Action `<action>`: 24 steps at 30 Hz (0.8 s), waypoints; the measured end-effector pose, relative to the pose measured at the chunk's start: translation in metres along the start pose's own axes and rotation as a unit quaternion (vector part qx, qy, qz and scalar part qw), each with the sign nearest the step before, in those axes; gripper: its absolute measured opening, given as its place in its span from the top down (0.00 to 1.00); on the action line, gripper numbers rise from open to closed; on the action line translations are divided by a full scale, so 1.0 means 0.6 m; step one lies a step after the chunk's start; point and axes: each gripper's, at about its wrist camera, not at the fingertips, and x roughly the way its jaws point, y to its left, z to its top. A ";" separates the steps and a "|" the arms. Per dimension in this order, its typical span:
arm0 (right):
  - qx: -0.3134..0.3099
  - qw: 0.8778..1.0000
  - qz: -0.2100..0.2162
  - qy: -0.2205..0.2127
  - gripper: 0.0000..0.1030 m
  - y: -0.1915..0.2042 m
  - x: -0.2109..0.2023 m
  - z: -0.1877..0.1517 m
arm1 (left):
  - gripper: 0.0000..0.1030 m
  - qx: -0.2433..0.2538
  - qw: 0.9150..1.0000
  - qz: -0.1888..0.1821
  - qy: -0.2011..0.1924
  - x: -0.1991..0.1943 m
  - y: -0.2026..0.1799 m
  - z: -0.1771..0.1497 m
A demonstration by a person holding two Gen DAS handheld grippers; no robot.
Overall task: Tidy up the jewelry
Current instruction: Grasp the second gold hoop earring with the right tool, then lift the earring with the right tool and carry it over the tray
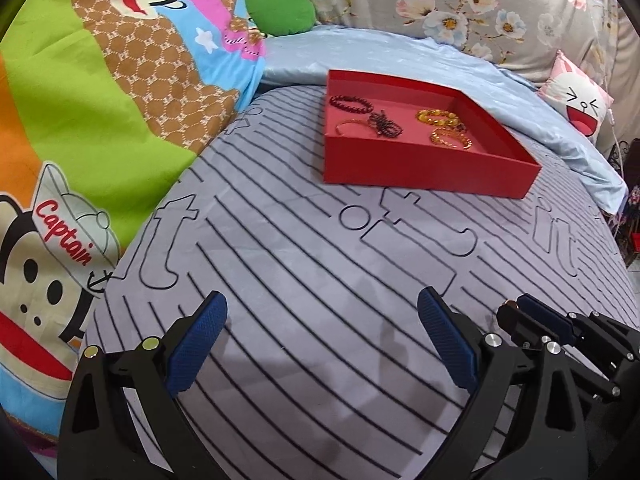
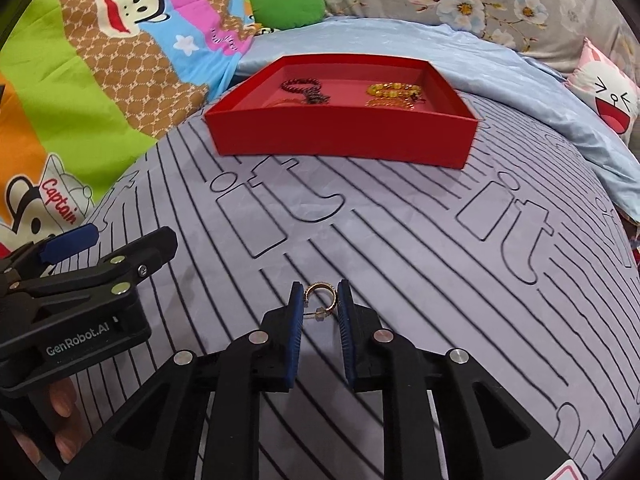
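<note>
Right gripper: low centre of your right wrist view, its blue pads pinch a small gold hoop earring just above the striped sheet.
Earring: upright between the pad tips, its post pointing down toward you.
Left gripper: bottom of your left wrist view, jaws spread wide over bare sheet, nothing between them.
Red tray: upper centre of your right view, resting on the sheet, well apart from the earring.
Tray contents: dark red beaded bracelet at left, amber beaded bracelets at right, a dark tangled piece between.
Surroundings: cartoon monkey blanket at left, pale blue cover behind the tray.
</note>
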 end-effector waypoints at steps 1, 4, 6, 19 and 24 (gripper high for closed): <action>0.003 1.000 -0.001 -0.002 0.85 -0.005 -0.002 0.001 | 0.12 0.002 1.000 -0.004 -0.001 0.000 -0.003 0.002; 0.013 1.000 -0.004 -0.005 0.85 -0.023 -0.007 0.007 | 0.22 0.011 1.000 -0.018 0.003 0.008 -0.017 0.009; 0.019 1.000 -0.005 -0.006 0.85 -0.034 -0.007 0.010 | 0.30 0.015 1.000 -0.023 0.007 0.014 -0.026 0.013; 0.037 0.999 0.005 -0.003 0.85 -0.068 0.011 0.022 | 0.58 0.024 0.998 -0.049 0.034 0.052 -0.056 0.023; 0.040 0.999 0.013 -0.006 0.85 -0.071 0.013 0.029 | 0.72 0.019 0.996 -0.067 0.049 0.060 -0.056 0.027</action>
